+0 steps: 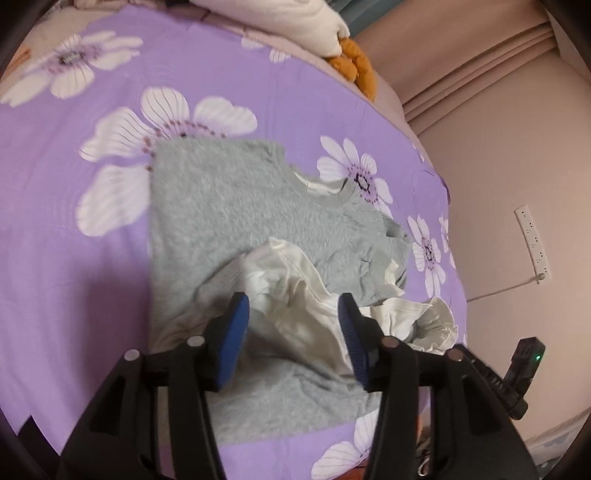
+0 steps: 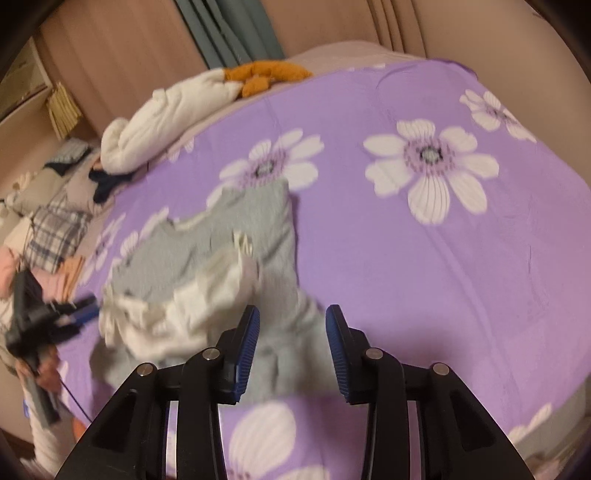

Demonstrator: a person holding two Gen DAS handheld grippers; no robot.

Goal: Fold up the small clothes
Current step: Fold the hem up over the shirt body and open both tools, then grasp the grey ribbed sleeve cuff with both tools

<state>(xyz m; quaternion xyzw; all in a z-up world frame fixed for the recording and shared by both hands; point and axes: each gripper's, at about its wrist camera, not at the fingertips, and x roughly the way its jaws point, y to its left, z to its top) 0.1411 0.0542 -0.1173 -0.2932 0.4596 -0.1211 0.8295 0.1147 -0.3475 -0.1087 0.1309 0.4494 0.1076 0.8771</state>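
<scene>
Motion blur smears the grey sweater (image 2: 221,240) and its white lining (image 2: 207,295) in the right wrist view; the left gripper (image 2: 79,306) is a dark streak at the frame's edge, jaws unreadable there; the bedside clothes pile (image 2: 55,229) is cut off.

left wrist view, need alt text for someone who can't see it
A grey sweater with a white lining lies partly folded on a purple flowered bedsheet. The left gripper hangs open above its crumpled white part, holding nothing. A white pillow lies at the far edge.
</scene>
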